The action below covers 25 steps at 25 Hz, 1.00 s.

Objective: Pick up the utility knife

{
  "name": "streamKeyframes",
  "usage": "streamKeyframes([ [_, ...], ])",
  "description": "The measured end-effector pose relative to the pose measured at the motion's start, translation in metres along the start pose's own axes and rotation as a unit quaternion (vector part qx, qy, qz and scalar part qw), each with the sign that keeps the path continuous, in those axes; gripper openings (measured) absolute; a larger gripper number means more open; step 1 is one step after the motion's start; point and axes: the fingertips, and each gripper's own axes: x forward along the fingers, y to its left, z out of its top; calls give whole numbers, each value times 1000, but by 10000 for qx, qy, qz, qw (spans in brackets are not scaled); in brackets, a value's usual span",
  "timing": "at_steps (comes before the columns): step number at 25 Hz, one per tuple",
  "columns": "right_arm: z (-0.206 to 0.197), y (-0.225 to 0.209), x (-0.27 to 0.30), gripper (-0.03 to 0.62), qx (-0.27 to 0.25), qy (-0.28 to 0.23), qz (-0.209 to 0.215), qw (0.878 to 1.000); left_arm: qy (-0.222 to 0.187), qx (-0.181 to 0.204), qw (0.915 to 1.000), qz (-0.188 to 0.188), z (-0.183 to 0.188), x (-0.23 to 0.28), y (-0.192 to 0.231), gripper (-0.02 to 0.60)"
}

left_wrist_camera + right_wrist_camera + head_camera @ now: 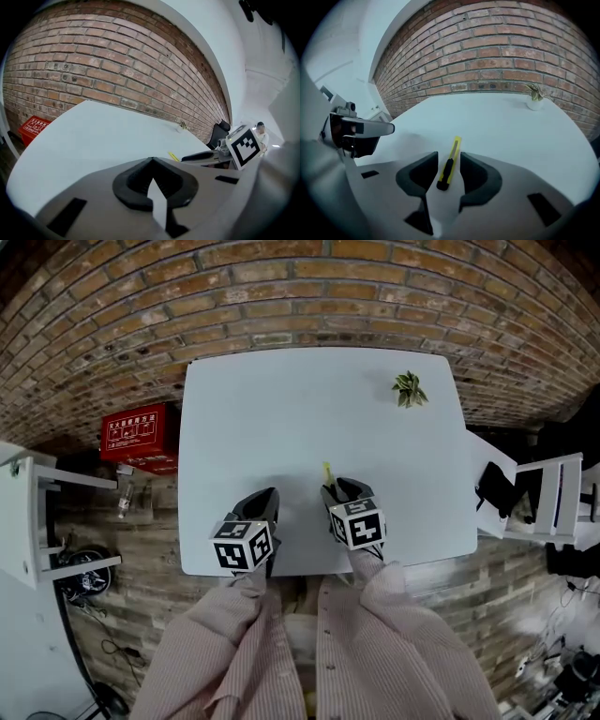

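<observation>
- Now the right claw (448, 154), released, straddles the utility knife (449, 165) (lined up to pinch its handle).
- Left claw (151, 160) is clenched on nothing, idle at the bench (281, 409) edge.

The slim yellow utility knife with a black slider and butt (449, 162) lies flat on the pale blue-white counter (511, 126), near its front edge. Its black end points toward the person. It sits between the right gripper's (449, 154) parted jaws, seemingly unclamped.
</observation>
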Motion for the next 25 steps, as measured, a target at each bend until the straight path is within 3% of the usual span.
streamKeyframes([
  [5,-4,1,2,143,-179,94,-159,9997,89,24,9999,-71,-4,0,-2,-8],
  [9,-6,-1,0,71,-248,179,-281,9991,121,17,9999,-96,-6,1,-2,-8],
  [17,-8,-4,-1,69,-181,214,-364,9989,117,34,9998,-140,-7,-4,-3,-8],
  [25,6,-2,-11,67,76,-241,-199,9995,-107,186,9990,-400,3,-13,-11,-8],
])
